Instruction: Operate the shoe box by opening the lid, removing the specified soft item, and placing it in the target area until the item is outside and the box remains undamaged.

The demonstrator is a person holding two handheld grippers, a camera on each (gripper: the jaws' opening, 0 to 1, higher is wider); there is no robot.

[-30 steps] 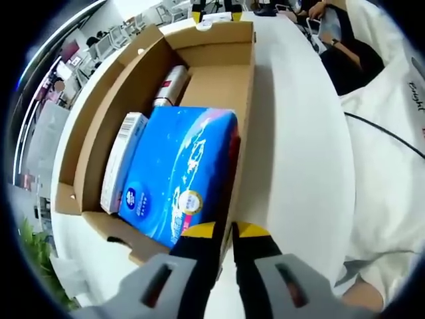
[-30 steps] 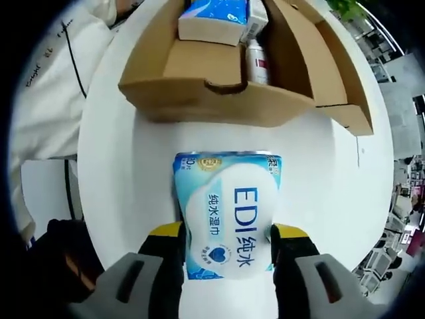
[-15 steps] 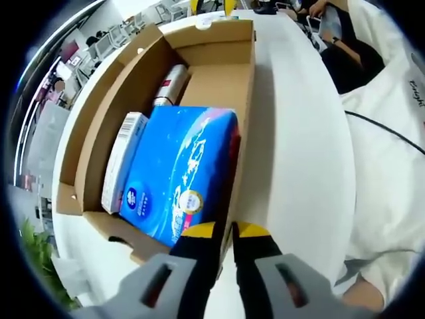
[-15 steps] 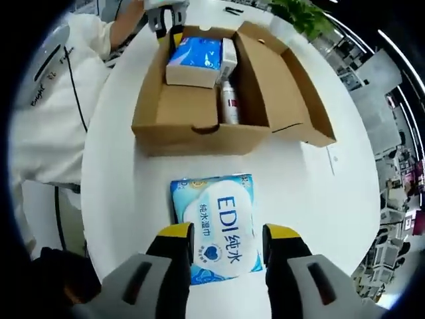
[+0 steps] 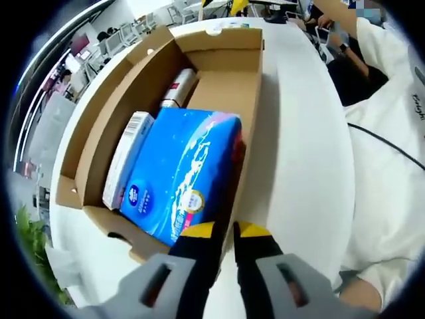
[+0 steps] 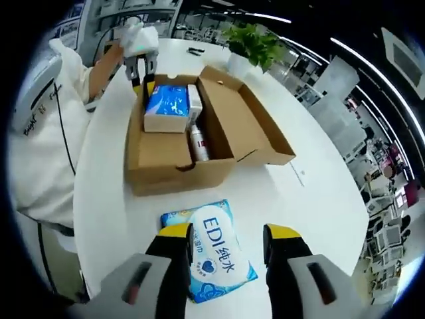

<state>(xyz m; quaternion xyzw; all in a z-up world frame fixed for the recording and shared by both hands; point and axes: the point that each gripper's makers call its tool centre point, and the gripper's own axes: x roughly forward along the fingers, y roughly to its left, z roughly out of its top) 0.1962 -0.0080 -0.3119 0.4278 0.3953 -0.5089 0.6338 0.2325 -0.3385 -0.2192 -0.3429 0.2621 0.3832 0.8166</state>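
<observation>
shoe box: brown cardboard
wet wipes pack: blue, white panel, blue letters
tissue pack: blue, white swirls
table: white

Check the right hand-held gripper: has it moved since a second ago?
Yes. The right hand-held gripper has pulled up and back from the wipes pack lying on the table; pack and shoe box both look smaller now.

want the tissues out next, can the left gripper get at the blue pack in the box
Probably yes: the lid is open and the blue pack lies uncovered right ahead of the left gripper, whose shut jaws must open first.
</observation>
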